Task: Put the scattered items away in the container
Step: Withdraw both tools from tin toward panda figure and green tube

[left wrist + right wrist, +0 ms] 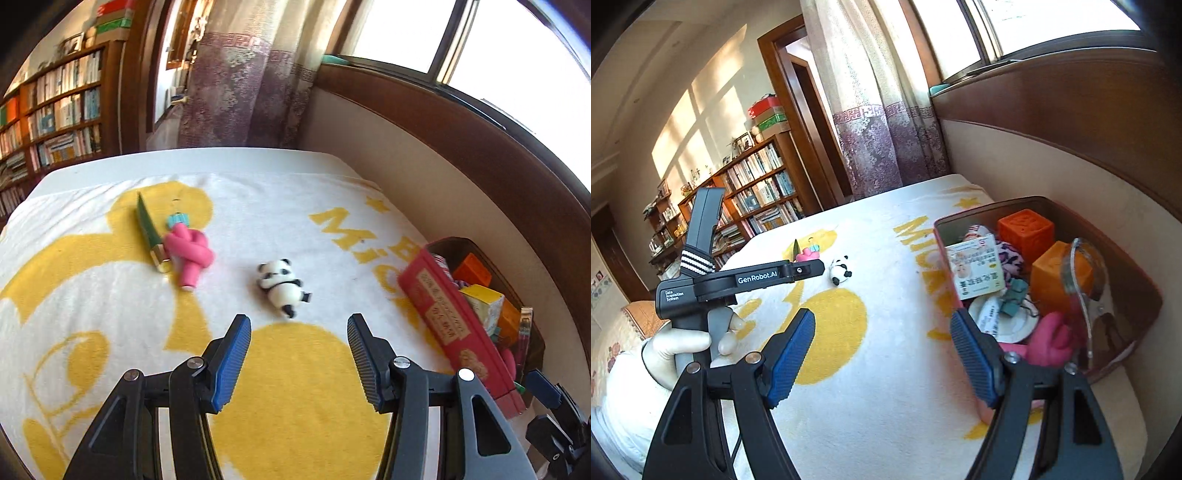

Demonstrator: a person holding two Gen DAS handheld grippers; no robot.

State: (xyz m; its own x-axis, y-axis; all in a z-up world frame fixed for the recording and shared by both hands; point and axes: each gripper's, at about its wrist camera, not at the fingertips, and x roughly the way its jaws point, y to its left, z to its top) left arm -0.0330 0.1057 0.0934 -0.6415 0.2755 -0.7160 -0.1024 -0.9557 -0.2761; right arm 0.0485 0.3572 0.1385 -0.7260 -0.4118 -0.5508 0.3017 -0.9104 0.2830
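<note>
Blue ribbed pads on both black claws, nothing between them. Left gripper (299, 356) jaws apart and empty, hovering over white-and-yellow towel (295, 387) on the bed. Small black-and-white panda figurine (281, 286) lies on its side just beyond left claw's tips. Farther off, pink knotted rubber toy (190, 254) touches green flat blade-shaped piece with a gold end (149, 230). Right gripper (882, 356) jaws spread wide, empty, its right pad at the near wall of red rectangular tin container (942, 258). Inside tin: orange embossed cubes (1027, 230), white printed carton (977, 267), pink toy (1052, 338), other bits unclear. White-gloved hand (687, 343) grips left gripper's handle.
</note>
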